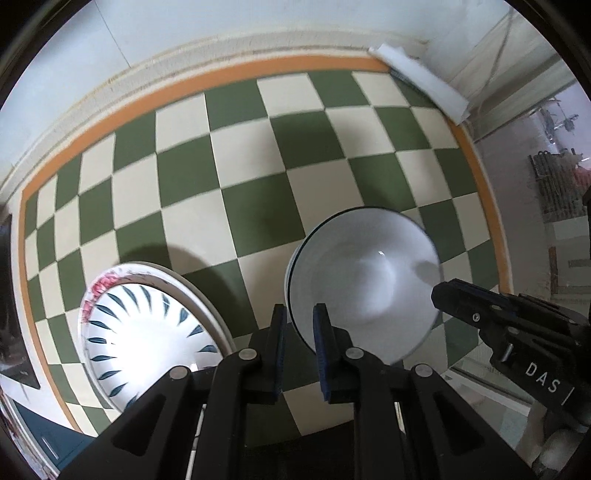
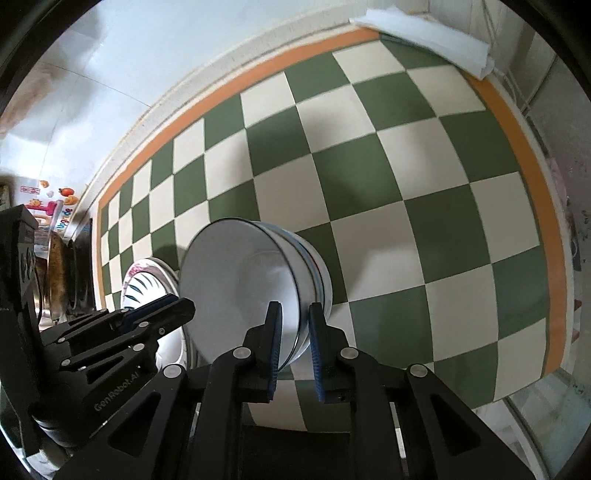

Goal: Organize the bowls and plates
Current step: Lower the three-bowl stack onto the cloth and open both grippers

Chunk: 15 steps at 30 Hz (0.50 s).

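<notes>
A stack of white bowls with dark rims (image 1: 364, 280) (image 2: 243, 280) sits on the green-and-cream checked tablecloth (image 1: 258, 166). My left gripper (image 1: 300, 321) is closed on the near-left rim of the bowl stack. My right gripper (image 2: 295, 321) is closed on the near-right rim of the same stack; it also shows in the left wrist view (image 1: 461, 295). A stack of plates (image 1: 147, 328) (image 2: 147, 284), topped by a white plate with dark leaf marks, lies left of the bowls.
A folded white cloth (image 1: 424, 81) (image 2: 424, 33) lies at the table's far right corner. The cloth has an orange border (image 1: 258, 70). Kitchen clutter and a dark appliance (image 2: 70, 273) stand to the left of the table.
</notes>
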{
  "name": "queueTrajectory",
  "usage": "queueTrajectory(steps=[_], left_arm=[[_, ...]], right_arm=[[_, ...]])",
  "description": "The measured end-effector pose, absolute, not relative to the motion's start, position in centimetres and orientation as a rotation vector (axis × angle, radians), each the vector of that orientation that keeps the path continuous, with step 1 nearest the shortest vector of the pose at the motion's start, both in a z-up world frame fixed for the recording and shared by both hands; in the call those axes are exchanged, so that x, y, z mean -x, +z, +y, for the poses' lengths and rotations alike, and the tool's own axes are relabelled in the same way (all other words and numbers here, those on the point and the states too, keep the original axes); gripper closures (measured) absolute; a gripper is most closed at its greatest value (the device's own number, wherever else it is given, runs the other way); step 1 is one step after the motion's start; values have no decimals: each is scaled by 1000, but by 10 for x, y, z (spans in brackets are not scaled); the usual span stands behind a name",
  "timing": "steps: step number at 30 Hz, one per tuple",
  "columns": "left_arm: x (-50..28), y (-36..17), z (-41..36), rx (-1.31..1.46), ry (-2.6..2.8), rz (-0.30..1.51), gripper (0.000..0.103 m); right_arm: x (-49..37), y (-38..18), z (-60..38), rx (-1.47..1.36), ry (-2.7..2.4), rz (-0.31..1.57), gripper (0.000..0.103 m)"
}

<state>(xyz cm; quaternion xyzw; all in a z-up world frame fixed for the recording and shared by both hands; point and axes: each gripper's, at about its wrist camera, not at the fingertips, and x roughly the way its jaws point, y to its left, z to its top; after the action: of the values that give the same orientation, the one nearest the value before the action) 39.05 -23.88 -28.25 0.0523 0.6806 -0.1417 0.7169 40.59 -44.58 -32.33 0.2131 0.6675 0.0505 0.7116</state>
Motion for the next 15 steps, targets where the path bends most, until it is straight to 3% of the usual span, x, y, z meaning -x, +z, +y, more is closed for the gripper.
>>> queueTrajectory(steps=[3, 5, 7, 12, 15], left_arm=[[-385, -263, -234, -114, -327, 1467, 88], [-382, -252, -231, -110, -336, 1446, 80], [-378, -242, -229, -107, -351, 1426, 76], [-364, -220, -220, -93, -389, 1396, 62], [-357, -205, -216, -109, -400, 1338, 41]], right_arm=[[-397, -306, -446, -463, 108, 1456, 86], [-390, -292, -446, -450, 104, 1430, 83], [-382, -278, -446, -440, 94, 1401, 70], [-361, -244, -447, -436, 82, 1341, 57], [-350, -228, -444, -428, 81, 1316, 48]])
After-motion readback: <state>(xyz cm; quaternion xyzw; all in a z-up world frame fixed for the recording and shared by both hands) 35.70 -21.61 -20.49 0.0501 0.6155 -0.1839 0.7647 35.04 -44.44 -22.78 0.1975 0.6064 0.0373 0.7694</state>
